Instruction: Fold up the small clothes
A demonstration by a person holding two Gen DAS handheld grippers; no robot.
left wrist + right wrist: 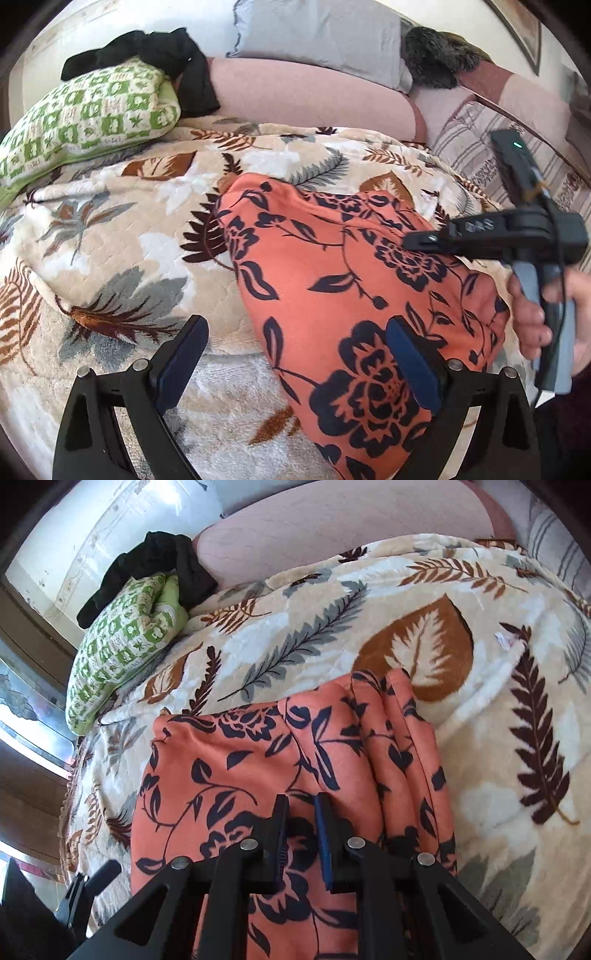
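Note:
An orange garment with a dark navy flower print point(332, 273) lies folded on a leaf-patterned blanket point(110, 229). It also shows in the right wrist view point(266, 753), with lengthwise folds along its right side. My left gripper point(295, 336) is open wide over the garment's near left edge, one finger over the blanket and one over the cloth, holding nothing. My right gripper point(301, 808) hovers over the garment's near part with its jaws narrowly apart and nothing between them. The right gripper also shows from the side in the left wrist view point(417, 242), held by a hand.
A green and white patterned pillow point(85, 114) lies at the far left with black clothing point(166, 55) draped on it. A pink bolster point(314, 96), a grey pillow point(325, 37) and a dark furry item point(432, 59) sit at the back. Striped bedding point(469, 140) is at the right.

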